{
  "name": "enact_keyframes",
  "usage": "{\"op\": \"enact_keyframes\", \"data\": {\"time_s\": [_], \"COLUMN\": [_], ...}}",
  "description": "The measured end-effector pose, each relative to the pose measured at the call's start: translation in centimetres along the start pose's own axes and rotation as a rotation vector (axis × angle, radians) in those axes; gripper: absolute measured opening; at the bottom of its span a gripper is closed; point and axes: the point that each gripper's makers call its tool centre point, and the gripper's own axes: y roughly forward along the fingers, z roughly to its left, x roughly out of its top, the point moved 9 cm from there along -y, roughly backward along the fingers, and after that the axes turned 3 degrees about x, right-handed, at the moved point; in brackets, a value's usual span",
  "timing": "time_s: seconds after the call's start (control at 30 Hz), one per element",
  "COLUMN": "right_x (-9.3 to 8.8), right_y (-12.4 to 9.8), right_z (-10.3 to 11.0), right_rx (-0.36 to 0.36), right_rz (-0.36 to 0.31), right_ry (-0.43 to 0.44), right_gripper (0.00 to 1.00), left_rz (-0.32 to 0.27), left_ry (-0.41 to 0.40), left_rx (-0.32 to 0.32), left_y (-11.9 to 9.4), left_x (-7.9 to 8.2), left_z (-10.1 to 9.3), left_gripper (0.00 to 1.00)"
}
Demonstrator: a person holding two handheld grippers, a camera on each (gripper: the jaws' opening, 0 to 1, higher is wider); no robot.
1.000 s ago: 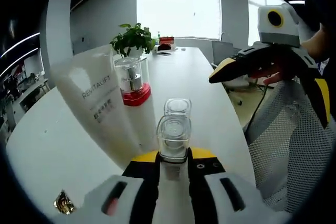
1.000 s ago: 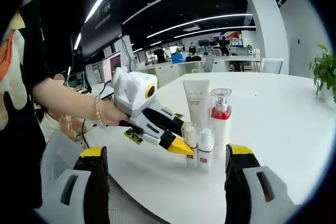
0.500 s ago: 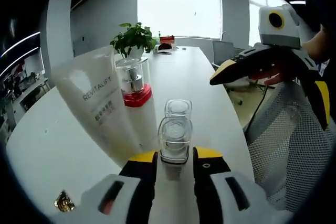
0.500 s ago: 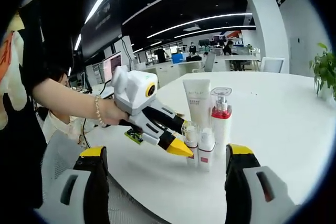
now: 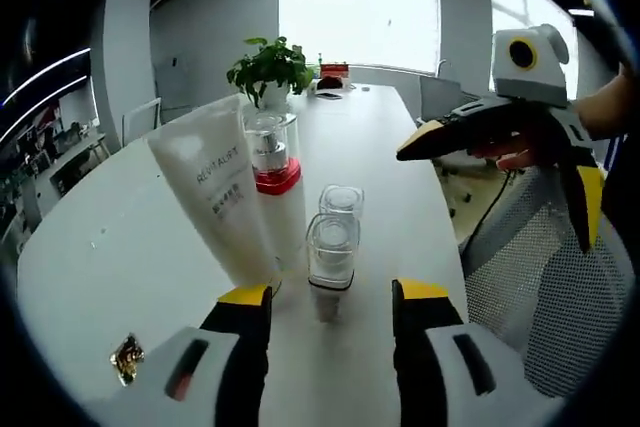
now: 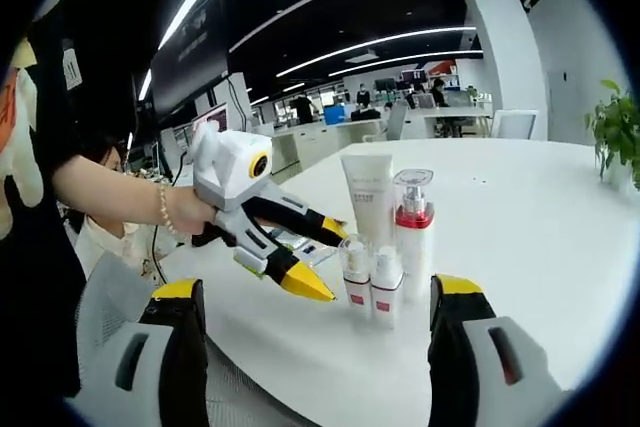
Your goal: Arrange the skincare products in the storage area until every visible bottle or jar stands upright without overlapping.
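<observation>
Holding both grippers off the products, you have four skincare items grouped near the edge of the white worktop (image 5: 120, 247) closest to you. In the left gripper view, your left gripper (image 5: 330, 302) has its jaws spread wide with nothing between them; the nearer small clear-capped bottle (image 5: 331, 265) stands upright just ahead of the gap, touching neither jaw. A second small bottle (image 5: 341, 203) stands right behind it. Beside them stand the white tube (image 5: 222, 197), leaning in this view, and the pump bottle (image 5: 272, 182) with the red band, upright and close against the tube. A potted plant (image 5: 268, 67) sits toward the far end of the worktop, and a mesh chair (image 5: 540, 277) stands off its edge.

In the right gripper view, your right gripper (image 6: 315, 297) is also wide apart and empty, hanging back from the edge. All four products stand upright there, the two small bottles in front side by side; whether they touch, you cannot tell.
</observation>
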Motion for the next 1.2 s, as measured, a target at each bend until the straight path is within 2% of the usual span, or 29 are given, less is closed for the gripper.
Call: {"op": "enact_keyframes", "data": {"time_s": [0.07,0.33,0.53,0.6,0.67,0.83,1.0,1.2], "right_x": [0.1,0.1,0.2,0.1,0.1,0.1,0.0,0.0], "right_y": [0.0,-0.1,-0.2,-0.1,-0.1,-0.1,0.0,-0.1], "right_z": [0.1,0.1,0.1,0.2,0.2,0.3,0.3,0.0], "right_rx": [0.004,0.009,0.013,0.017,0.022,0.025,0.034,0.03], "right_rz": [-0.002,-0.003,-0.008,-0.006,-0.004,-0.005,-0.003,-0.013], "right_ry": [-0.004,-0.019,-0.027,-0.03,-0.036,-0.039,-0.038,-0.017], "right_gripper": [0.92,0.92,0.92,0.92,0.92,0.92,0.92,0.92], "left_rz": [-0.004,-0.006,0.002,-0.013,-0.013,-0.018,-0.004,-0.025], "left_ry": [-0.011,-0.08,-0.127,-0.155,-0.172,-0.257,-0.326,-0.408], "left_rx": [0.012,0.073,0.129,0.152,0.182,0.266,0.328,0.4], "left_y": [-0.4,-3.3,-5.4,-6.2,-6.9,-8.9,-11.2,-14.0], "left_x": [-0.2,-0.6,-1.5,-1.5,-1.9,-3.0,-4.7,-6.5], "left_z": [0.3,-0.6,-1.2,-1.6,-0.9,-1.3,-1.9,-2.5], "left_gripper": [0.54,0.63,0.74,0.79,0.83,0.91,0.95,0.99]}}
